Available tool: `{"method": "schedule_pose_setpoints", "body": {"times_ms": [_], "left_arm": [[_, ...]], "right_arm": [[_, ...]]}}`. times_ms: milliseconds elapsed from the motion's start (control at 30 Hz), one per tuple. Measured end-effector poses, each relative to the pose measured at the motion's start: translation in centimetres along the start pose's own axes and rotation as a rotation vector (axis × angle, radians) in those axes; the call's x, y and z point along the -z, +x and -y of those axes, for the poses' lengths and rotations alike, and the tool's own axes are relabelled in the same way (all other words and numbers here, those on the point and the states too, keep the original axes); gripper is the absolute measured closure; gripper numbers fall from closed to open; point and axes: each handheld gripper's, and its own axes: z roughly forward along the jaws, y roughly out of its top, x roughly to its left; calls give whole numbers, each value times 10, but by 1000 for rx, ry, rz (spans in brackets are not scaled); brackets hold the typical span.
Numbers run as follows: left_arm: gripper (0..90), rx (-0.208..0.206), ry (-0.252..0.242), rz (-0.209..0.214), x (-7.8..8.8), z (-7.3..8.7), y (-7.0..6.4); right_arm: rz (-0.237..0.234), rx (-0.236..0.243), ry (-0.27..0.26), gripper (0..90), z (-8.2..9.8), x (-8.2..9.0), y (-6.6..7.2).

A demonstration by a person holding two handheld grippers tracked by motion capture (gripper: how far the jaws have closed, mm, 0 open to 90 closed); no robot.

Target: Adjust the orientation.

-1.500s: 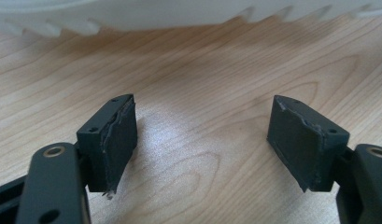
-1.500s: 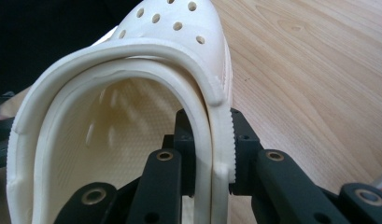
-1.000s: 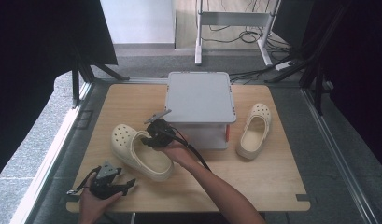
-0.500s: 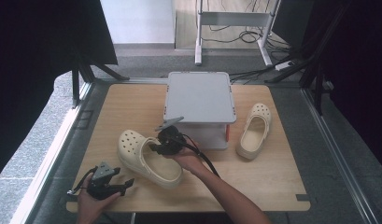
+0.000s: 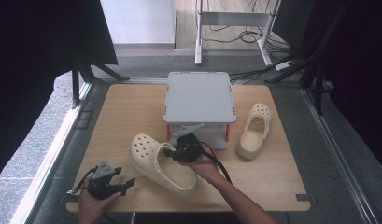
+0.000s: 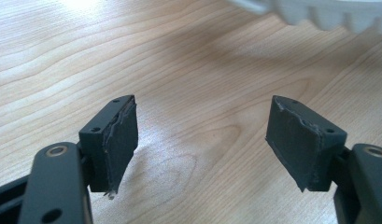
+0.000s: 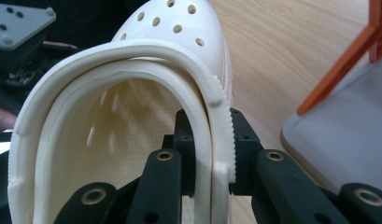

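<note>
Wooden table (image 5: 128, 112); cables (image 5: 247, 74) on grey floor (image 5: 34, 144) beyond

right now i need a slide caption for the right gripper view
Right gripper clamped on the side wall of a cream clog above the wooden table.

clog (image 7: 132, 116) heel: cut off at bottom edge | right tongs (image 7: 212, 154) pads: hidden behind clog wall

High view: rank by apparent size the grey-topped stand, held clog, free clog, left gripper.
1. grey-topped stand
2. held clog, gripped by the right gripper
3. free clog, possibly same size, just farther away
4. left gripper
</note>
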Motion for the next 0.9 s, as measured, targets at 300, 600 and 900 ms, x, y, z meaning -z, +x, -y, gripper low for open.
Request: {"method": "schedule_pose_setpoints", "body": {"times_ms": [300, 600, 900], "left_arm": [[256, -2, 4, 5, -2, -1, -3], [257, -5, 9, 12, -4, -2, -5], [257, -9, 12, 13, -6, -3, -7]], "right_arm": [[11, -25, 5, 779, 28, 16, -8], [36, -54, 10, 779, 62, 28, -14], [113, -128, 0, 778, 86, 39, -21]]}}
